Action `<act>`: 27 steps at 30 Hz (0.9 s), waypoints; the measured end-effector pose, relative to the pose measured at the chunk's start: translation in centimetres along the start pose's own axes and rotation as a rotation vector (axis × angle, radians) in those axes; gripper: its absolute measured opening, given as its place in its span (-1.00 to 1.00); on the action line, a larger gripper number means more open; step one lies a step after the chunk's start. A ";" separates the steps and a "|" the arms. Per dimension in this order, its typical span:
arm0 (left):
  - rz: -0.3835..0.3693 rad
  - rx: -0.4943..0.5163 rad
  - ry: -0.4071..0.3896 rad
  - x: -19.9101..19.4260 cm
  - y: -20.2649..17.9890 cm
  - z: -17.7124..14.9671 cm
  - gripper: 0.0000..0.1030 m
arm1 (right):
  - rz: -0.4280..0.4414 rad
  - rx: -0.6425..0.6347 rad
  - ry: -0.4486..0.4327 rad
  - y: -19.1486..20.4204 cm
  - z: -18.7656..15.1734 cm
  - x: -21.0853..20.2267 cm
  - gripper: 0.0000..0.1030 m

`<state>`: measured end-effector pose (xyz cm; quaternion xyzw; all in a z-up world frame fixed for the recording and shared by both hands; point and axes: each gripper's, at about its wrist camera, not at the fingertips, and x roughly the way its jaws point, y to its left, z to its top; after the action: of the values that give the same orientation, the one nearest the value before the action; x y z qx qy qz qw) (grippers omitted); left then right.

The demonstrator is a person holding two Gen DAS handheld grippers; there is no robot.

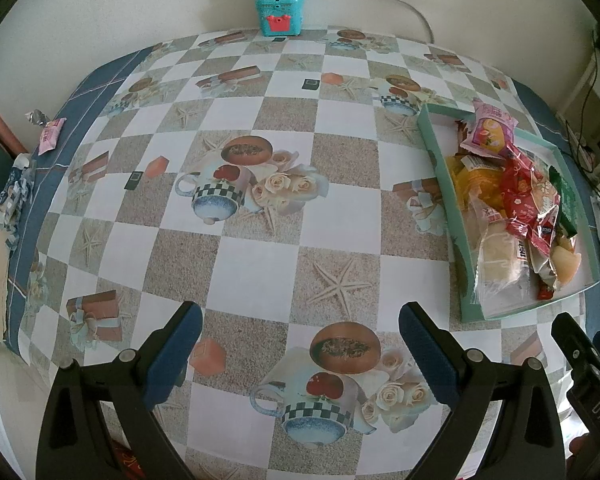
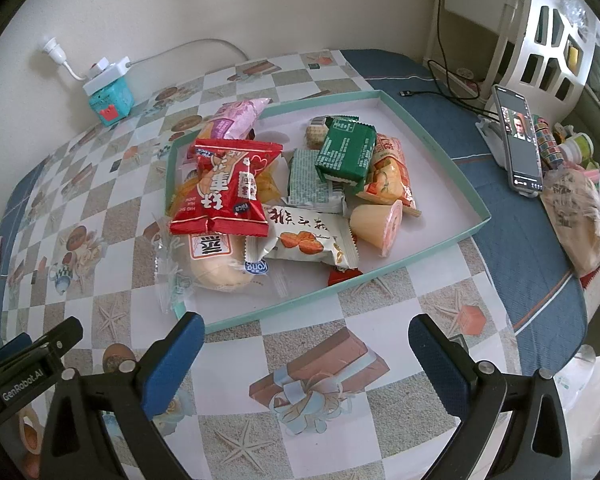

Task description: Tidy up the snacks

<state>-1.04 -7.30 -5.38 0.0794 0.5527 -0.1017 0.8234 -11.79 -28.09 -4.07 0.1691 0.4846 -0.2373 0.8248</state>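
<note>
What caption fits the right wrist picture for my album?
Open right claw hovers before a teal tray piled with snack packets, red packet on top.

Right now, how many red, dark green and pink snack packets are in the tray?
Red: 2, the big red packet and a small red one peeking from under the white packet
Dark green: 1, the green packet
Pink: 1, the pink packet
Total: 4 in the tray
</note>
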 end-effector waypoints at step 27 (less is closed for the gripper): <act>0.009 0.018 -0.014 -0.4 0.0 0.2 0.92 | 0.001 -0.007 0.001 0.2 0.1 -0.1 1.00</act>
<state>-1.00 -7.27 -4.98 0.0886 0.5457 -0.1033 0.8268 -11.63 -27.97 -3.91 0.1665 0.4857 -0.2351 0.8253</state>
